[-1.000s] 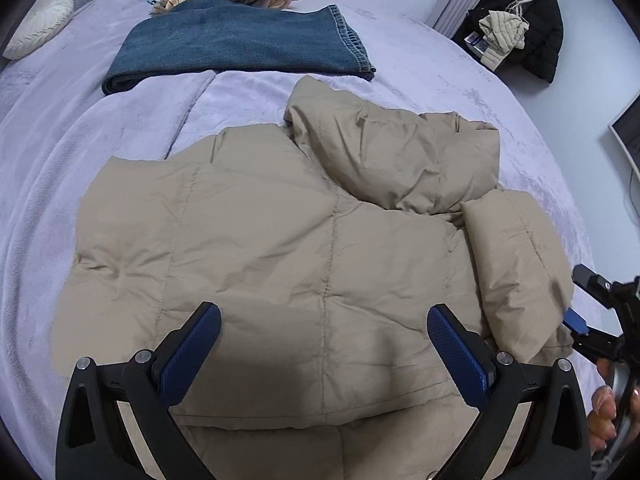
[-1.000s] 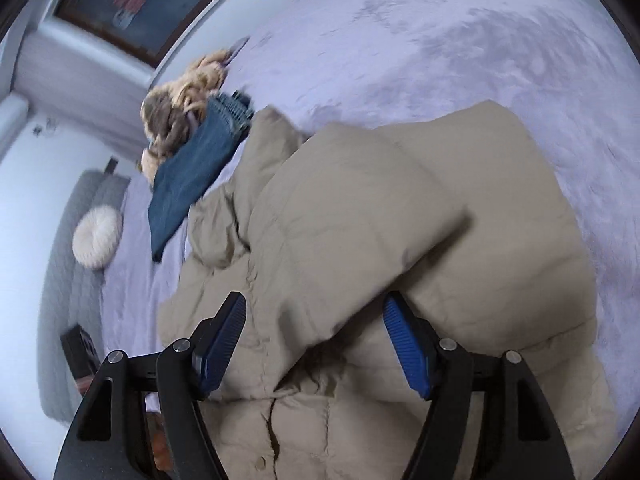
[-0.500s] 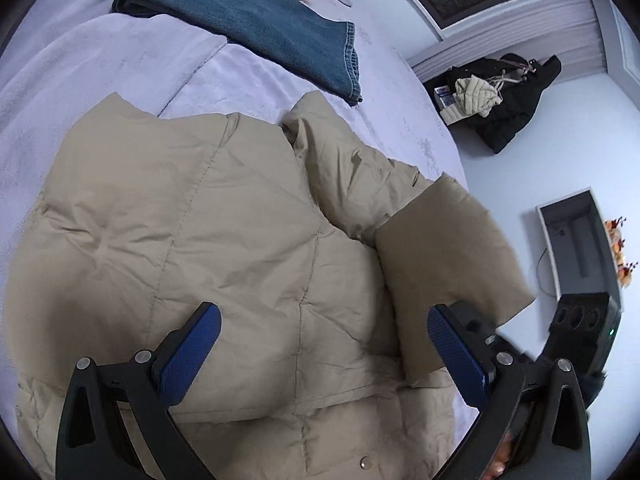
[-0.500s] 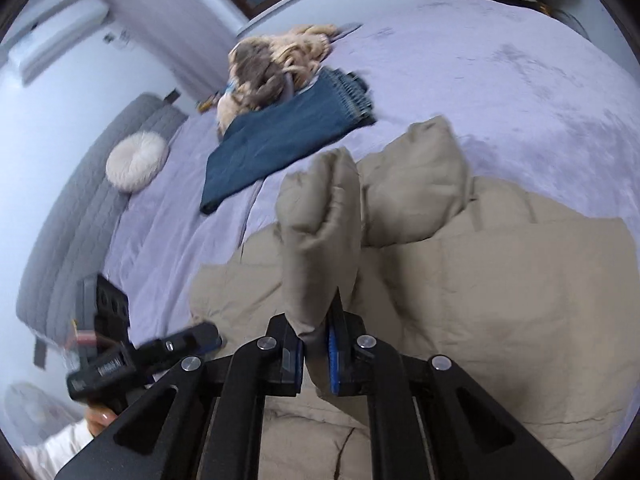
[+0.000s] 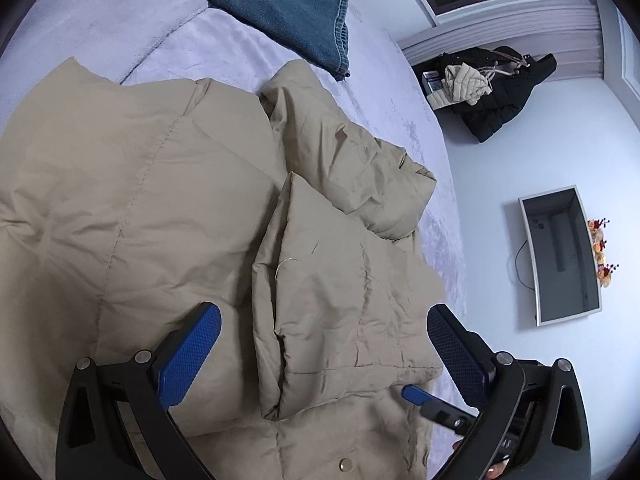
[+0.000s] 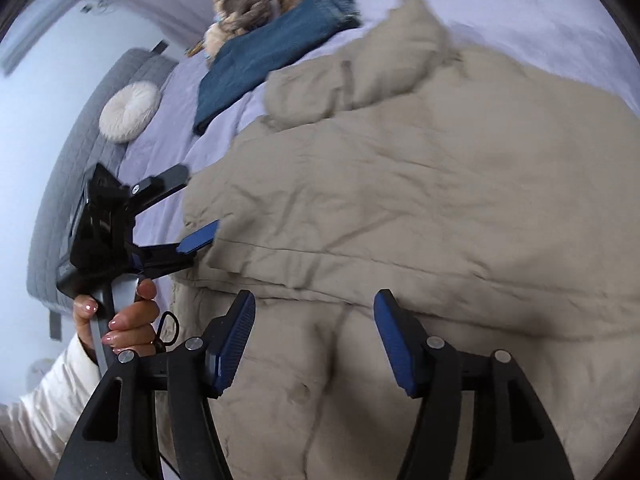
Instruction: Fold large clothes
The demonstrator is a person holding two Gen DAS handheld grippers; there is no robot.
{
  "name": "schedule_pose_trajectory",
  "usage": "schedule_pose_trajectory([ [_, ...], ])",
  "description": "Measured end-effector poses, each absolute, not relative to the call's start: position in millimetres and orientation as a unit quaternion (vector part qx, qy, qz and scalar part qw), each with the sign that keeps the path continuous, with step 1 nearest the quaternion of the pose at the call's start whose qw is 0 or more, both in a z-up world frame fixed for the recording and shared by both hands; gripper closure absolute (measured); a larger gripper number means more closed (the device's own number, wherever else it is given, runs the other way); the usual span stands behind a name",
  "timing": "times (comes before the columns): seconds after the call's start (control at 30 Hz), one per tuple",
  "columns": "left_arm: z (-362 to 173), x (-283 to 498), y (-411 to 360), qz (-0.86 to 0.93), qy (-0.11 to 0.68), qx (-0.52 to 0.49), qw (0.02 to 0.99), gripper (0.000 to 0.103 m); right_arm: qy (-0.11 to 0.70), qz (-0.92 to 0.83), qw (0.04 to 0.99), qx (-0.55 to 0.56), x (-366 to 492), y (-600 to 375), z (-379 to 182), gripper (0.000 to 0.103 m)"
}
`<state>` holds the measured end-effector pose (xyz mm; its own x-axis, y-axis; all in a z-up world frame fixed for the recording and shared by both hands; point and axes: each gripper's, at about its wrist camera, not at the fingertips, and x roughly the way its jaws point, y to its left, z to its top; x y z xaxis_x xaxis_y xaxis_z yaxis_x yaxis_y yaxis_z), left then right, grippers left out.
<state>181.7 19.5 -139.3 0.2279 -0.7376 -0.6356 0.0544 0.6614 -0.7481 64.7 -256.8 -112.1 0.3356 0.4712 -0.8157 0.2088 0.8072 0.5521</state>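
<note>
- We see a pillow [image 6: 128, 112] at far left, against the grey headboard [image 6: 76, 152].
- Our left hand [image 6: 128, 320] grips the left gripper [image 5: 324, 352]; jaws wide apart, nothing between the pads, hovering over the jacket's lower part.
- Jeans [image 5: 276, 12], folded, lie on the bed [image 5: 132, 36] beyond the jacket, a tan-brown heap [image 6: 256, 0] of cloth behind them.
- Jacket [image 5: 132, 208], beige and padded, spreads over the bed's near side, one sleeve [image 5: 340, 292] folded in across its body, hood bunched up top.
- Right gripper [image 6: 316, 344]: jaws opening, about halfway, pads clear of the cloth, jacket below them, nothing held.
- No containers visible; at right, a dark coat pile [image 5: 492, 92] by the wall and a screen [image 5: 560, 256] on the wall.
</note>
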Motion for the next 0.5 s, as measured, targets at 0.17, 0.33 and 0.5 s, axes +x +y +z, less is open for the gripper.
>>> schedule_pose_trajectory([
  [0.17,-142,184,-8,-0.276,0.568,-0.258,0.731,0.001,0.498,-0.024,0.715,0.490,2,-364,-142,0.037],
  [0.33,-142,181,-28,-0.261,0.577,-0.204,0.746,0.091,0.417,-0.079,0.692,0.583,-4,-420,-151,0.046],
  [0.5,-133,161,-17,-0.245,0.555,-0.169,0.777,0.090,0.433,-0.066,0.744,0.505,19,-427,-120,0.096],
])
